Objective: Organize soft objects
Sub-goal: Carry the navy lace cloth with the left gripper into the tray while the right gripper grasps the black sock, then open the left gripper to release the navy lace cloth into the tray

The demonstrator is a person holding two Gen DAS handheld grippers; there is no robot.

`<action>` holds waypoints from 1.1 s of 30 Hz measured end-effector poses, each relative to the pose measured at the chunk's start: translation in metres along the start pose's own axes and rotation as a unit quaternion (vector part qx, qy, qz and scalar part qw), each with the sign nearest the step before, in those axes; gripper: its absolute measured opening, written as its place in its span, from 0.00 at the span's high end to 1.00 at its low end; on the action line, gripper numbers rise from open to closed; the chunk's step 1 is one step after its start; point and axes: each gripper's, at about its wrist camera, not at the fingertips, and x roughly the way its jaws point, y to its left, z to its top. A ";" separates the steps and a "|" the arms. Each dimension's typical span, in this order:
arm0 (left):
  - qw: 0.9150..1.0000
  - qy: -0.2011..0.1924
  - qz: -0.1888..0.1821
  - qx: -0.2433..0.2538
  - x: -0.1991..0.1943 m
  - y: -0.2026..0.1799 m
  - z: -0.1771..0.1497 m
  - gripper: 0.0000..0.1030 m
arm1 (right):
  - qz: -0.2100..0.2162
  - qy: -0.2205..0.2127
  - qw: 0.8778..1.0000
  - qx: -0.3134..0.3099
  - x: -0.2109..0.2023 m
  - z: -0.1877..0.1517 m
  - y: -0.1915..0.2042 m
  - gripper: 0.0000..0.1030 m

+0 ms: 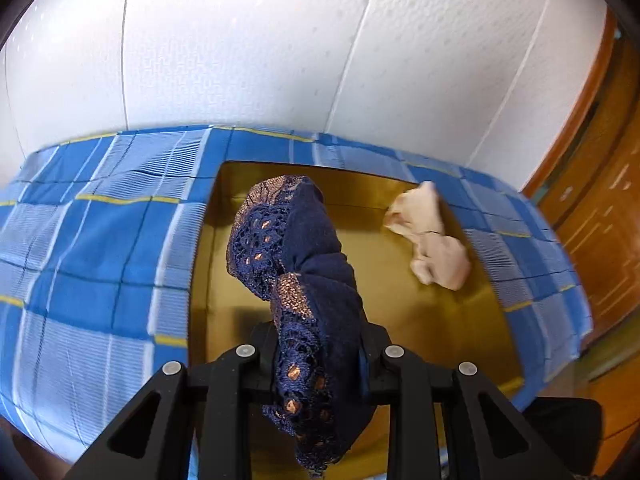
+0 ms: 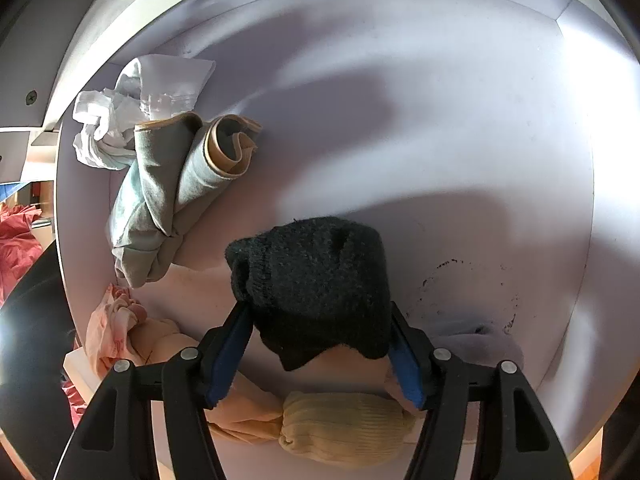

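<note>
Through the left wrist camera we see, at the left, a blue checked cloth [image 1: 100, 240] with yellow lines spread over a surface that meets a white wall [image 1: 260, 48]. Set into that cloth is a gold box [image 1: 420, 320], open at the top, its near wall running down beside the left gripper [image 1: 320, 360]. That gripper is clenched on a navy lace cloth [image 1: 296, 264], which rises twisted from between the jaws and hangs over the middle of the box, covering much of the floor from our view. Further right, a small cream cloth [image 1: 432, 236] lies crumpled on the box floor near its right wall, well apart from the navy one. Beyond the cloth's right edge stands brown wooden furniture [image 1: 600, 216]. In the right wrist camera we look down into a white drawer [image 2: 460, 140]. At its far left a red cloth [image 2: 16, 240] lies outside the rim. Inside, along the left wall, sit a white crumpled cloth [image 2: 104, 124], a grey rolled cloth [image 2: 168, 192] with tan edging, and below them a pink cloth [image 2: 116, 328]. In the middle the right gripper [image 2: 320, 340] grasps a black knitted sock [image 2: 316, 280], its blue pads [image 2: 228, 356] pressing on both sides. Just under it lies a yellow ribbed sock [image 2: 344, 428], touching an orange-toned cloth to its left. To the right a pale grey cloth [image 2: 476, 344] rests near dark specks on the drawer floor.
</note>
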 end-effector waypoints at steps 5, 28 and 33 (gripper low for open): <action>0.999 0.032 0.026 0.012 0.031 0.011 0.021 0.74 | 0.005 0.003 1.000 0.000 -0.002 0.001 -0.002 0.37; 0.991 0.083 0.098 0.026 0.081 0.025 0.040 0.52 | 0.028 0.002 1.000 0.014 -0.016 0.002 0.002 0.37; 0.995 0.049 0.082 0.015 0.058 0.022 0.040 0.40 | 0.035 0.005 0.999 0.022 -0.016 0.004 -0.004 0.37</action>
